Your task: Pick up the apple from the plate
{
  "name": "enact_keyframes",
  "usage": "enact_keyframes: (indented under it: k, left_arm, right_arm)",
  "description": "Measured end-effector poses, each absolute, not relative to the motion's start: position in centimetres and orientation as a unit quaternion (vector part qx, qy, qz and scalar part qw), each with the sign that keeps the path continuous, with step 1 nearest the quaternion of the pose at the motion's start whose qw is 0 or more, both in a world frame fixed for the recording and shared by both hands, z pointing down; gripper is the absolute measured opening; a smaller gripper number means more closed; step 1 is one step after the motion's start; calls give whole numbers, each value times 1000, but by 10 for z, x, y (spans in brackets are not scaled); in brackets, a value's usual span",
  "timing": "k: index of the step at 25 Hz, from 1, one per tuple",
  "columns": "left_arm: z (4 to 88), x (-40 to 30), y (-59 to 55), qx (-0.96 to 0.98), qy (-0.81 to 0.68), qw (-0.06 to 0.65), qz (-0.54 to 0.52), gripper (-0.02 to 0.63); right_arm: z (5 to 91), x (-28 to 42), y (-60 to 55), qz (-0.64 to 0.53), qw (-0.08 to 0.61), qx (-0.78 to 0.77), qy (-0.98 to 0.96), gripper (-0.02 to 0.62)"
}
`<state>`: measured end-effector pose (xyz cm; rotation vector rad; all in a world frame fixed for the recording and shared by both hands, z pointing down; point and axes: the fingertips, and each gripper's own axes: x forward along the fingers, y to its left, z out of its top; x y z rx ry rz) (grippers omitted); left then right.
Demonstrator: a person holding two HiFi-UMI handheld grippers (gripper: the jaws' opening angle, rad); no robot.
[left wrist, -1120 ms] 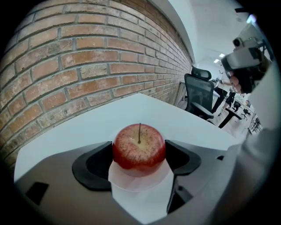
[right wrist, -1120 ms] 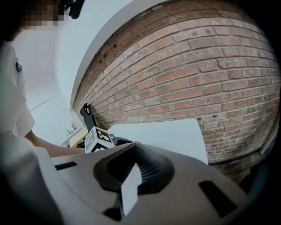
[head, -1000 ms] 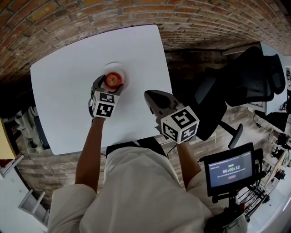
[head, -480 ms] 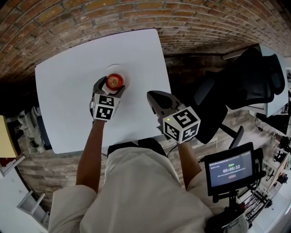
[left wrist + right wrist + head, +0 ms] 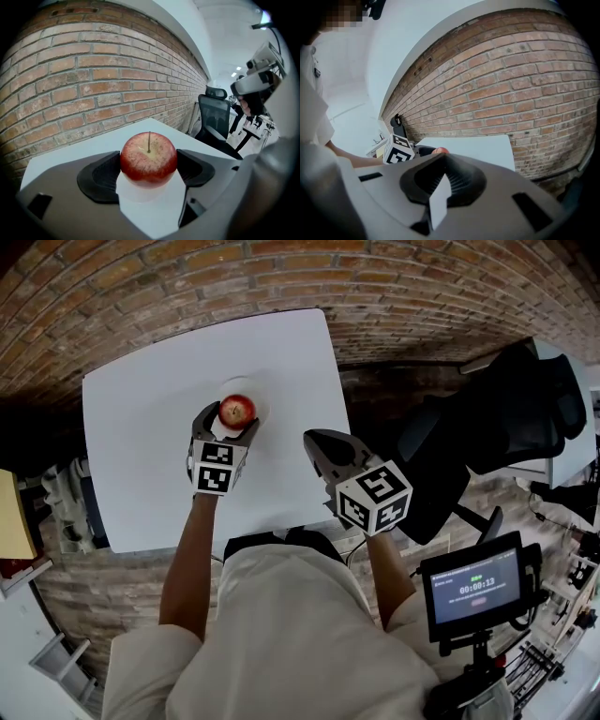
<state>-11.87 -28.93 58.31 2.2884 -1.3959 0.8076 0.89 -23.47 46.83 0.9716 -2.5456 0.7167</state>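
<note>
A red apple rests over a small white plate on the white table. My left gripper is shut on the apple, with one black pad against each side of it. In the left gripper view the apple stands stem up between the pads, and the plate shows just under it. I cannot tell whether the apple touches the plate. My right gripper is shut and empty, held over the table's near right part. In its own view the right gripper has the apple far off.
A brick wall runs behind the table. A black office chair stands to the right of the table. A small screen on a stand is at the lower right. Shelving sits at the table's left.
The head view has shifted a little, so the table sits further right in frame. Both grippers keep their places; the left jaws stay round the apple.
</note>
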Motion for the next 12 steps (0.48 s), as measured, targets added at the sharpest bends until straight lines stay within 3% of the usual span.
enact_keyframes:
  k: [12]
  left_arm:
    - [552,-118,-265,801,-505,154,282,373]
  right_arm:
    - [446,3,-223,228,150,319,-908,3]
